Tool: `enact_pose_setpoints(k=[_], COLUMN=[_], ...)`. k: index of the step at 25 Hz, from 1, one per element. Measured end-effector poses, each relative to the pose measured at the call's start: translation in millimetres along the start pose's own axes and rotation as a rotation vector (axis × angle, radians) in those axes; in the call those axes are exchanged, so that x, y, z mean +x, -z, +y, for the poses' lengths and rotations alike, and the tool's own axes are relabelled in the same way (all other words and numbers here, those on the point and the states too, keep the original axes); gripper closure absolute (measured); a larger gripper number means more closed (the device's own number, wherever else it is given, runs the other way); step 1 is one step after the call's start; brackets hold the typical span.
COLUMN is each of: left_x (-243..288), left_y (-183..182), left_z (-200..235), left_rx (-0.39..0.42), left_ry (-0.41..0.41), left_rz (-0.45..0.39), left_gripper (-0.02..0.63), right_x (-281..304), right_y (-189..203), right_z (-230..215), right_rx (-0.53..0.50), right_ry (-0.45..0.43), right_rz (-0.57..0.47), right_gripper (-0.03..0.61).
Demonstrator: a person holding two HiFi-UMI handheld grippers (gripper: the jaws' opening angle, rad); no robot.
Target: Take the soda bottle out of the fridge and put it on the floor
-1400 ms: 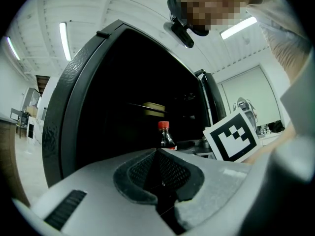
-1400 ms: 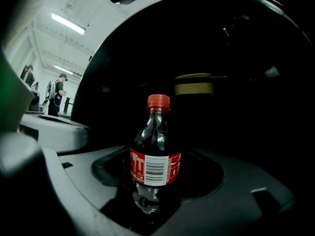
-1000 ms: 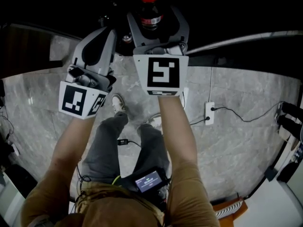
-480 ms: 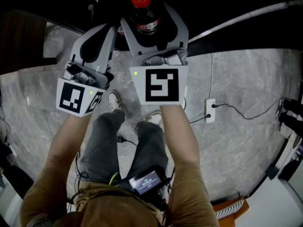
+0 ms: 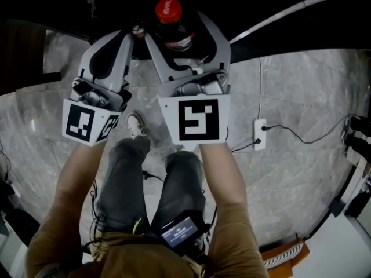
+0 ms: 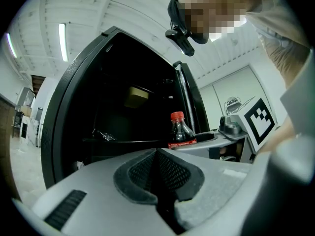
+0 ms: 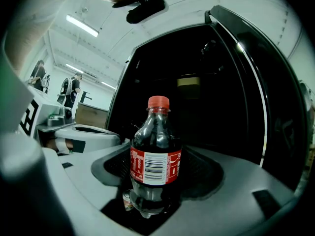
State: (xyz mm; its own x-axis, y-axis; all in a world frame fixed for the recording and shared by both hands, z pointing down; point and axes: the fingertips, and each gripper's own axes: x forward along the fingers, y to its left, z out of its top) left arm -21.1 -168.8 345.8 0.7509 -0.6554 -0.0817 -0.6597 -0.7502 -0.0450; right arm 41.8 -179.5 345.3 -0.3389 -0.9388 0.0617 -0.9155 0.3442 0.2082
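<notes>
My right gripper [image 5: 173, 32] is shut on a dark soda bottle [image 5: 168, 17] with a red cap and red label, held upright in front of the open black fridge [image 5: 69, 4]. In the right gripper view the bottle [image 7: 155, 156] stands between the jaws [image 7: 153, 191] with the dark fridge interior [image 7: 206, 97] behind it. My left gripper [image 5: 134, 31] is just left of the bottle, shut on nothing. In the left gripper view its pads [image 6: 147, 168] meet, and the bottle [image 6: 181, 131] shows beyond them to the right.
Grey marble floor [image 5: 301, 97] lies below. A white power strip [image 5: 258, 134] with a cable lies to the right, and the person's shoes [image 5: 136, 124] are under the grippers. The fridge door edge [image 5: 295, 10] runs across the upper right. Dark gear [image 5: 356, 138] stands at the right edge.
The right gripper with the bottle has moved slightly left and nearer to me in the head view. The left gripper has moved the same way beside it, staying shut.
</notes>
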Motion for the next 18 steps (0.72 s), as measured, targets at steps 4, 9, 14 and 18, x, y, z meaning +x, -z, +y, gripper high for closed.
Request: enact_pose_setpoints(k=[4, 9, 14, 18], left_x=[1.2, -1.7, -7.5, -14.1], left_y=[28.9, 58.3, 93.6, 123.2], left_z=[-4.1, -14.8, -20.4, -26.2], left_rx=[0.006, 0.021, 0.027, 0.014], left_ry=[0.016, 0.053, 0.081, 0.103], left_rz=[0.013, 0.007, 0.015, 0.029], left_gripper=[0.612, 0.612, 0.612, 0.612], right_x=[-4.4, -15.3, -24.6, -25.1], right_y=[28.1, 69.1, 106.1, 130.4], right_z=[3.4, 11.3, 22.9, 37.6], right_rx=[0.014, 0.006, 0.017, 0.011], right_ry=[-0.003, -0.011, -0.024, -0.042], right_rz=[0.004, 0.031, 0.048, 0.071], right_gripper=[0.281, 0.281, 0.281, 0.281])
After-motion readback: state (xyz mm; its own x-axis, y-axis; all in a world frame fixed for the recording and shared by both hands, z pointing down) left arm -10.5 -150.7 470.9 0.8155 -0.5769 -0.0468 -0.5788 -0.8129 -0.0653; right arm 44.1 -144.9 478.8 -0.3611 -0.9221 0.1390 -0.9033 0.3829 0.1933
